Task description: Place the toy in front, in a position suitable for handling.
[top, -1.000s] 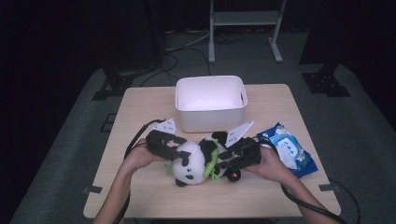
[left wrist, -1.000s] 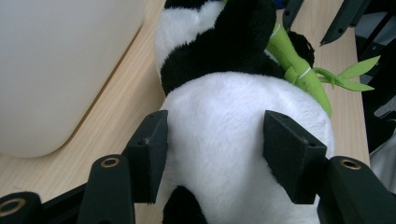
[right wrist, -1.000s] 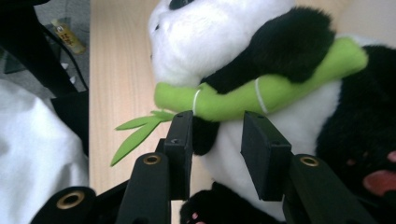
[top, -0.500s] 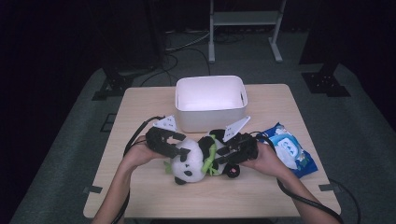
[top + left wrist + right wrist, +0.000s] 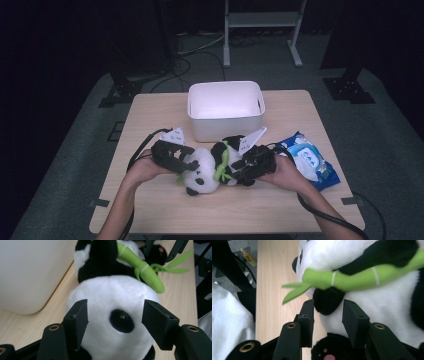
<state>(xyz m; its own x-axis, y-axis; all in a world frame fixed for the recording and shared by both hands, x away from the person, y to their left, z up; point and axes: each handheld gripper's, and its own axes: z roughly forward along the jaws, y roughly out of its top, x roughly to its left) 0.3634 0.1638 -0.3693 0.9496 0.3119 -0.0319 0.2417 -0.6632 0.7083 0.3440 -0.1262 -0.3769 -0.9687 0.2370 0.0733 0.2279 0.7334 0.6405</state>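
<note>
A black-and-white plush panda (image 5: pixel 204 167) lies on the wooden table (image 5: pixel 165 115), hugging a green bamboo stalk (image 5: pixel 220 164). My left gripper (image 5: pixel 186 162) holds it from the left; in the left gripper view the jaws (image 5: pixel 117 312) press on both sides of the white head (image 5: pixel 112 295). My right gripper (image 5: pixel 236 169) comes in from the right. In the right gripper view its jaws (image 5: pixel 329 307) are closed on a black paw (image 5: pixel 327 300) beneath the bamboo stalk (image 5: pixel 362 275).
An empty white bin (image 5: pixel 225 107) stands just behind the panda, its wall (image 5: pixel 27 272) close on the left in the left gripper view. A blue pack of wipes (image 5: pixel 311 161) lies right of my right hand. Bare tabletop runs along the front edge.
The two grippers and the panda have edged a little away from the front edge, toward the bin. Both grips look the same as before.
</note>
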